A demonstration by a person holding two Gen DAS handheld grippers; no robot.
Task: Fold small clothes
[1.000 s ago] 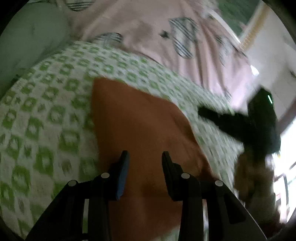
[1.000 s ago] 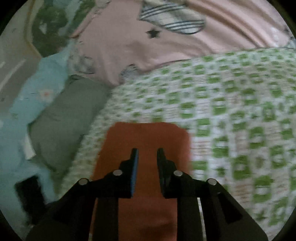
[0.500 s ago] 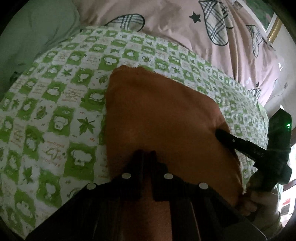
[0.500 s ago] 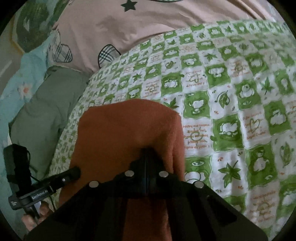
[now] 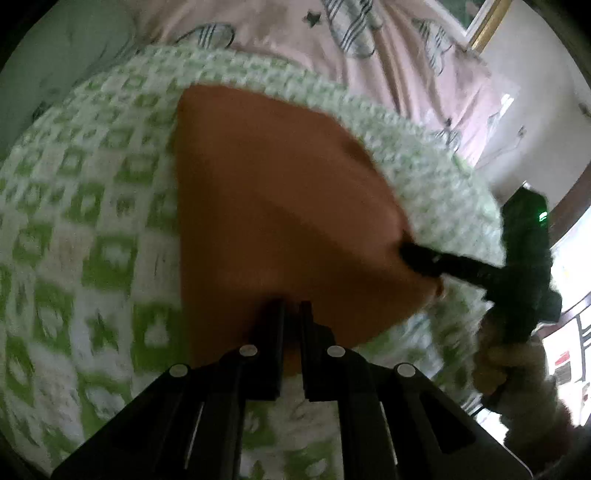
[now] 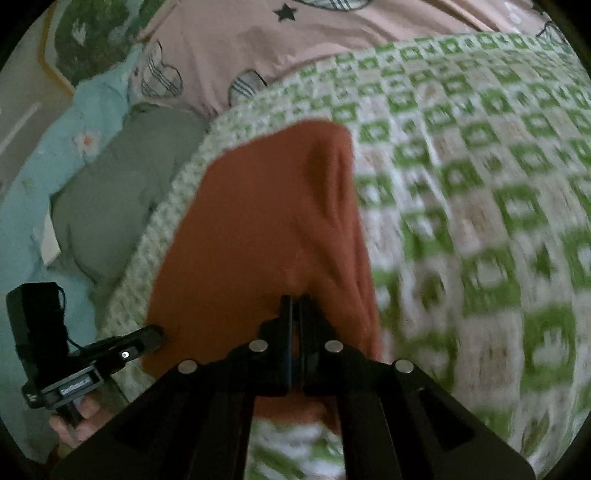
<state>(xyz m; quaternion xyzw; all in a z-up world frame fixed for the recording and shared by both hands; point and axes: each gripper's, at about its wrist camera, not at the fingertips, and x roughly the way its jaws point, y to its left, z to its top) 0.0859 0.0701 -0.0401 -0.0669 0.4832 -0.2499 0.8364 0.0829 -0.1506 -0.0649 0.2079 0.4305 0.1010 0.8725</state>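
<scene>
Green-check blanket (image 6: 480, 155), pink sheet (image 6: 332, 33), orange cloth (image 5: 266, 192)

One second ago both tools stand open above the orange cloth (image 5: 266, 206). Now the left tool (image 5: 291, 308) and the right tool (image 6: 295, 301) are closed on its near edge, and this edge is lifted off the checkered bedcover (image 6: 480, 177).

No legible text; small white label on left tool (image 6: 157, 338) body too blurred to read.
</scene>
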